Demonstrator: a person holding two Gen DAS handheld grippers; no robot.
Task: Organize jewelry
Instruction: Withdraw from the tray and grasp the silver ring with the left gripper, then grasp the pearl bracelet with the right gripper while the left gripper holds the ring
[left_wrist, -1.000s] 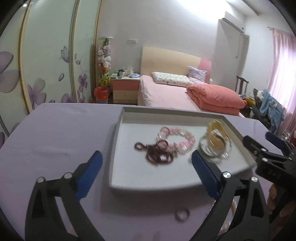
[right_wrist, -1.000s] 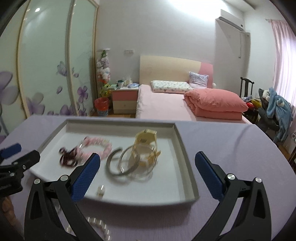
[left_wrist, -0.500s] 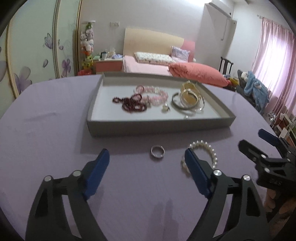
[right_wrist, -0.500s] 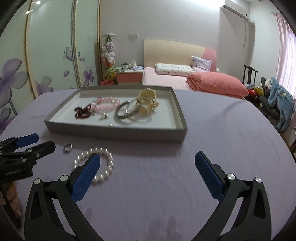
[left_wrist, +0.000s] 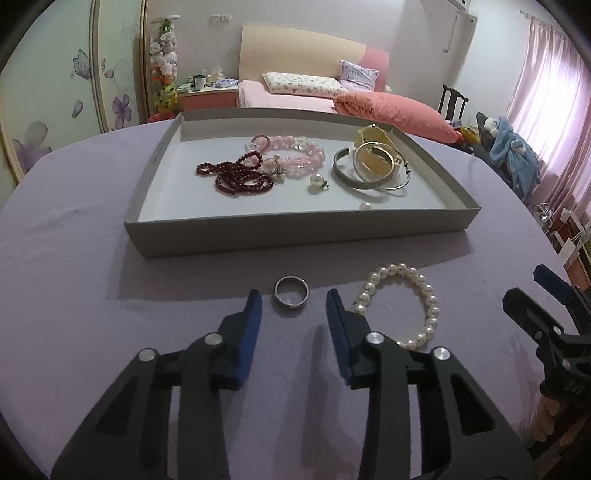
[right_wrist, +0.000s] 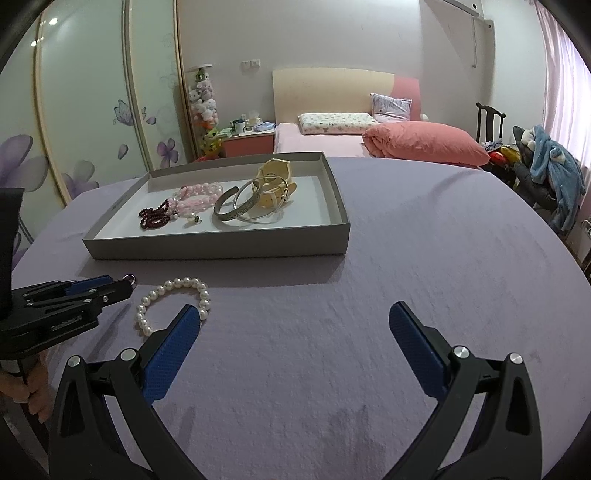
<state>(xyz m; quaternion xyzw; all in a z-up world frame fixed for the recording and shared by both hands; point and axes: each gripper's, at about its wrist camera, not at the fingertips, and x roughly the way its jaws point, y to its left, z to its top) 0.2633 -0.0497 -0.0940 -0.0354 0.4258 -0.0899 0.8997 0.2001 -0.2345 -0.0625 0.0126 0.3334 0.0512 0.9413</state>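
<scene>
While the small silver band ring (left_wrist: 290, 295) lies flat on the purple-clothed counter (left_wrist: 74, 266) just before the grey tray (left_wrist: 295, 232), the left gripper (left_wrist: 293, 301) frames it — jaws just narrowed, not yet pinching. Well to the right, the right gripper (right_wrist: 293, 321) hangs wide open and empty.

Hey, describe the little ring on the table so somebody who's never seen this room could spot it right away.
Find the grey tray of jewelry on the purple table. Just in front of its near wall, two pieces lie on the cloth: the silver ring and, to its right, a pearl bracelet. The ring is the small plain metal band, lying just ahead of the left gripper.
</scene>
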